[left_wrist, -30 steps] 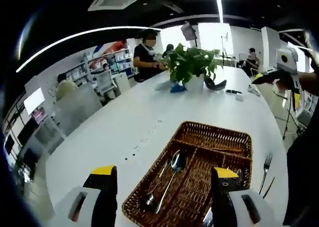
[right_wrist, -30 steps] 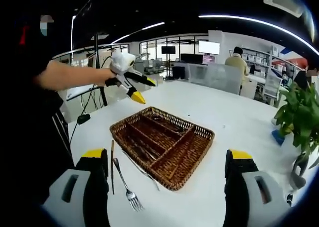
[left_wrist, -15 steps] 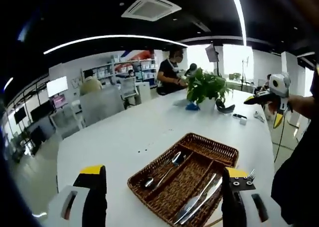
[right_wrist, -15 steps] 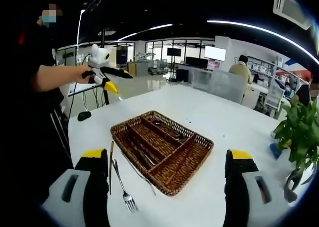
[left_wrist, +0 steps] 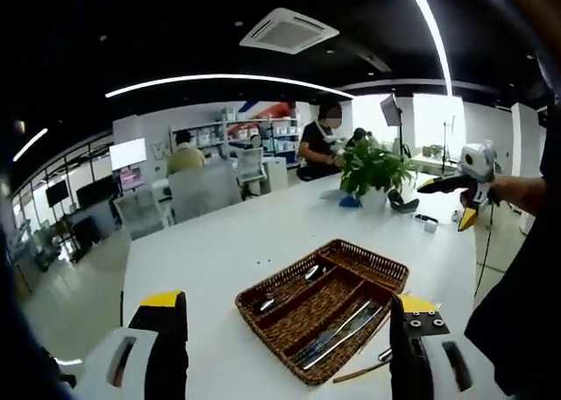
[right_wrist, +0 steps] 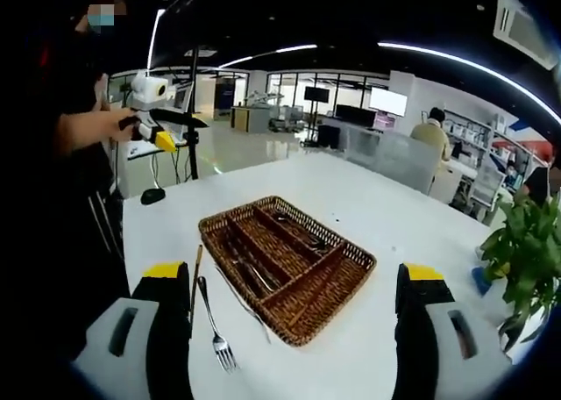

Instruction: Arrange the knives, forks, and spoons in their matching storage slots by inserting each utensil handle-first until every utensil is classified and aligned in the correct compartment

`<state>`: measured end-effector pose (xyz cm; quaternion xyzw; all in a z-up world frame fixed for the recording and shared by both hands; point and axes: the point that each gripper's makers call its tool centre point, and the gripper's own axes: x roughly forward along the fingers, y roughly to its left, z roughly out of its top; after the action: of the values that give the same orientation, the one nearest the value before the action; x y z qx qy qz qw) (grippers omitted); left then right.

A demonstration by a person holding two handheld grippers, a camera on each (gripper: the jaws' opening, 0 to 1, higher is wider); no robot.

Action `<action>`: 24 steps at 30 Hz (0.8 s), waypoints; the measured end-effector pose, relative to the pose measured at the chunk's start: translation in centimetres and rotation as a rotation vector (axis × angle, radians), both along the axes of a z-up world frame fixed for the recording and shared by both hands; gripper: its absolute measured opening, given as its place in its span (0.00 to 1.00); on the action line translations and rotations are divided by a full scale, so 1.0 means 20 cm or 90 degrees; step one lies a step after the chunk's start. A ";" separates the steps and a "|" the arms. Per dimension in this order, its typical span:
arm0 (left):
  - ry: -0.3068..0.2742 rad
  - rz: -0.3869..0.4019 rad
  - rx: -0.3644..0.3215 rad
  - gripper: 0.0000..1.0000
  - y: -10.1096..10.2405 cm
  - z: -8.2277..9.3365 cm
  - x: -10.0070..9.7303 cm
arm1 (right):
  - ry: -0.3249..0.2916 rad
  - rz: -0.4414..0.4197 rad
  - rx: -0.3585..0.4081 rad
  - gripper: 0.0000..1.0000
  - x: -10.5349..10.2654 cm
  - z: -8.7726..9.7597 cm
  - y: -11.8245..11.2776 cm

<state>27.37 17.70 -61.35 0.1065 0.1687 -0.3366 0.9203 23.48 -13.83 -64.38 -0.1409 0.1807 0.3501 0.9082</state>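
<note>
**Ana:** Both grippers have pulled back and up over the last second, so the white desk [right_wrist: 368, 207] and the wicker tray [right_wrist: 287, 264] sit farther off in each view. The plant [left_wrist: 375, 167] stands at the desk's far end.

**Ben:** And the grippers themselves?

**Ana:** The right gripper [right_wrist: 294, 330] hangs above the desk's near edge, fingers [right_wrist: 171, 308] spread wide with nothing between them. The left gripper [left_wrist: 289, 347] is just as released; it also shows held high at the left of the right gripper view.

**Ben:** Where are the utensils?

**Ana:** Spoons [left_wrist: 289, 290] lie in one outer compartment of the tray and knives [left_wrist: 337, 334] in the next one over. A fork [right_wrist: 213, 325] lies on the desk just beside the tray, tines toward the right gripper, with a thin dark-handled piece [right_wrist: 195, 282] next to it that I can't identify. So I'd judge the fork is what's left.

**Ben:** How will it handle?

**Ana:** Probably light, stiff and slippery metal, lying flat. I'd pinch across the neck near the tines, leaving the handle free to lead into its slot.
</note>
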 end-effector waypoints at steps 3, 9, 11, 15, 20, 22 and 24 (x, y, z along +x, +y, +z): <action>-0.007 -0.003 -0.001 1.00 -0.01 0.04 -0.05 | 0.001 -0.004 0.002 0.99 0.00 0.02 -0.01; 0.045 0.011 0.055 1.00 0.06 -0.12 -0.11 | 0.027 -0.049 0.032 0.99 -0.02 0.01 -0.05; 0.053 0.016 0.046 1.00 0.08 -0.14 -0.12 | 0.035 -0.058 0.029 0.99 -0.04 -0.01 -0.07; 0.058 0.016 0.058 1.00 0.10 -0.17 -0.14 | 0.040 -0.082 0.035 0.99 -0.06 -0.02 -0.12; 0.080 0.010 0.044 1.00 0.10 -0.17 -0.15 | 0.038 -0.095 0.031 0.99 -0.06 -0.01 -0.14; 0.086 0.012 0.044 1.00 0.10 -0.18 -0.15 | 0.043 -0.101 0.027 0.99 -0.06 -0.02 -0.15; 0.091 0.025 0.049 1.00 0.11 -0.18 -0.14 | 0.050 -0.097 0.024 0.99 -0.07 -0.03 -0.15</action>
<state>24.47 19.90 -64.91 0.1139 0.2491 -0.3186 0.9074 22.14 -16.74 -64.90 -0.0958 0.2195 0.2886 0.9270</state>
